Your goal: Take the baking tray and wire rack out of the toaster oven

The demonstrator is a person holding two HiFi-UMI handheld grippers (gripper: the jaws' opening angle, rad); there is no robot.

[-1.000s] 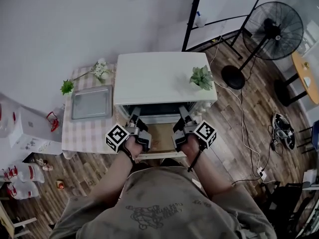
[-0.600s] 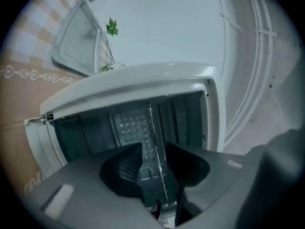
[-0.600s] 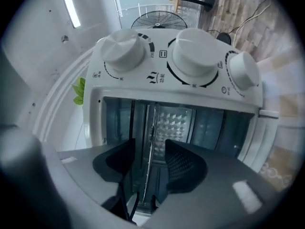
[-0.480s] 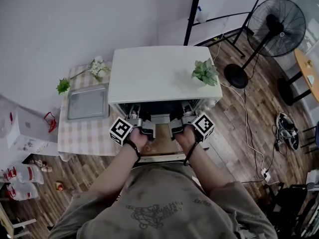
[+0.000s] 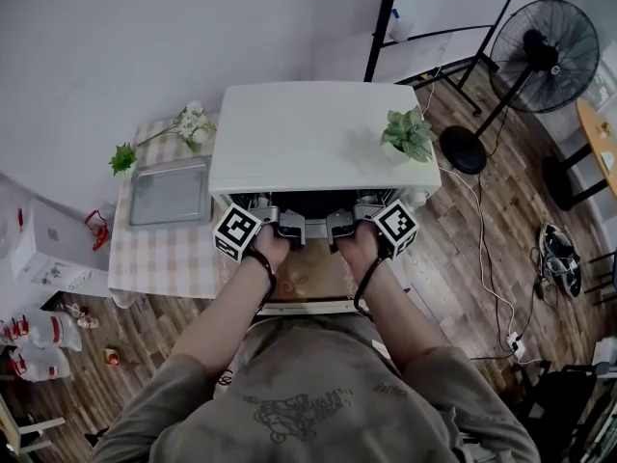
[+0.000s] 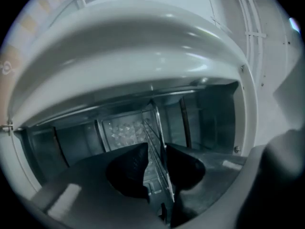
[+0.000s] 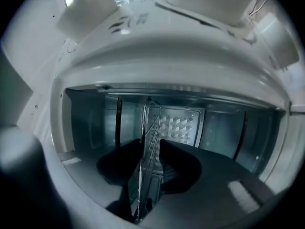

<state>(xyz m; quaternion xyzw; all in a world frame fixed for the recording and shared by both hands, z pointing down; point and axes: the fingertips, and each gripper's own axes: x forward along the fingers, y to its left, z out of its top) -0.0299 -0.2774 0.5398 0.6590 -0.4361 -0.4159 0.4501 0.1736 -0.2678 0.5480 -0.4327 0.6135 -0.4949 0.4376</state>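
Silver metal baking tray (image 5: 172, 193) is out on the checked tablecloth (image 5: 164, 254) beside the boxy white toaster oven (image 5: 318, 138) — halfway, I'd say — with left gripper (image 6: 153, 168) and right gripper (image 7: 150, 163) both clamped on the thin wire rack (image 7: 147, 128) inside.

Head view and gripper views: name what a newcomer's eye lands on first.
Both grippers reach into the open white toaster oven, the left gripper and right gripper each closed on the wire rack. A baking tray already lies on the checked cloth left of the oven.
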